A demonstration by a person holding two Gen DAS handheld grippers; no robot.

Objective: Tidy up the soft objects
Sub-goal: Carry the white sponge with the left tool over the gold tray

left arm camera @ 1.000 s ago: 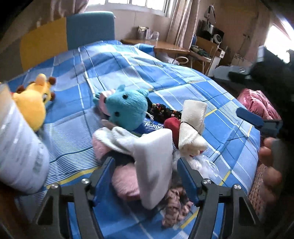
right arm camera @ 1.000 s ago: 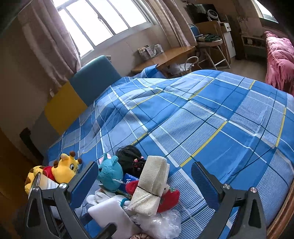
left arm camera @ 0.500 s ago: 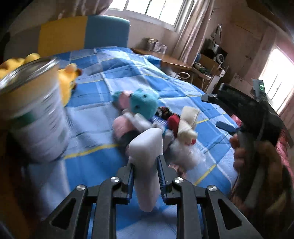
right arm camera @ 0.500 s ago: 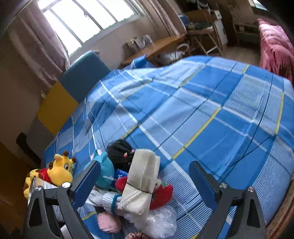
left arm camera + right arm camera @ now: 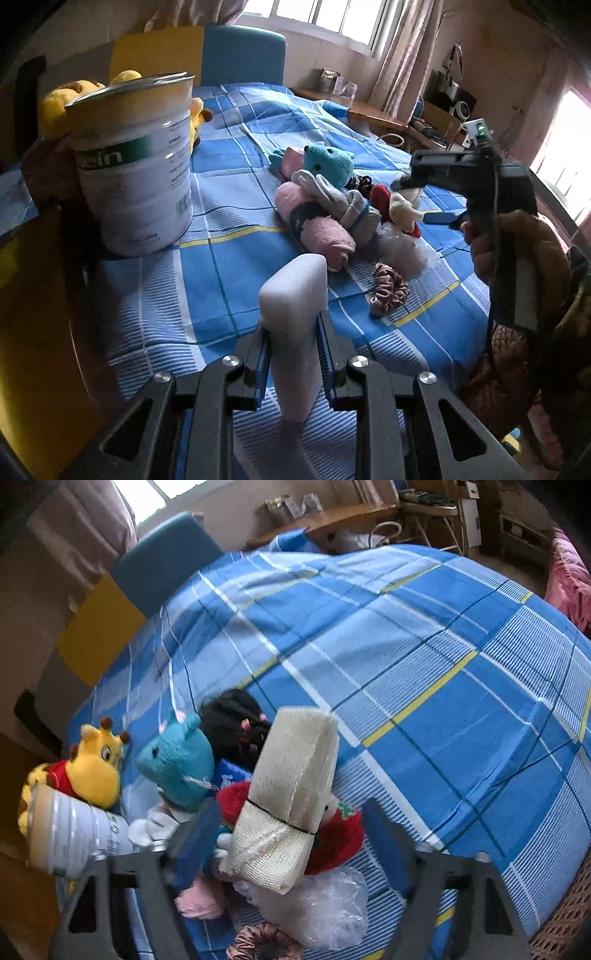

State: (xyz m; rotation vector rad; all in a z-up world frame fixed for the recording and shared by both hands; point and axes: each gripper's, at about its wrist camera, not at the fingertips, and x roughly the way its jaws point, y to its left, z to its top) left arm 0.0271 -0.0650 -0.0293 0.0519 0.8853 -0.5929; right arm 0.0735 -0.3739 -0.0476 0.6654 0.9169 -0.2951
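Between the pads of my left hand-held gripper (image 5: 293, 354) stands a white foam block (image 5: 295, 332), squeezed at its middle; its long axis runs upright and tips slightly away from me, rounded top end toward the pile, lower end hanging below the fingers above the blue plaid bed cover (image 5: 229, 206). Off to the left on the bed stands a tall white tin (image 5: 135, 162), upright and open at the top, with a yellow plush giraffe (image 5: 88, 86) behind it. Ahead lies the heap of soft things: a teal plush (image 5: 327, 162), a pink rolled towel (image 5: 327, 236), grey socks (image 5: 332, 194), and a pink satin scrunchie (image 5: 388, 291) lying apart, nearest me. My right hand-held gripper (image 5: 291, 853) hangs over that heap with its jaws closing; a cream roll of mesh cloth (image 5: 291, 786) sits between them, its long axis running from near me up and away, tilted a little to the right, bound across by a dark band. The fingers are blurred, so I cannot say for sure, but they seem not to touch the roll. Under it lie a red plush (image 5: 340, 838) and a crumpled clear plastic bag (image 5: 317, 908).
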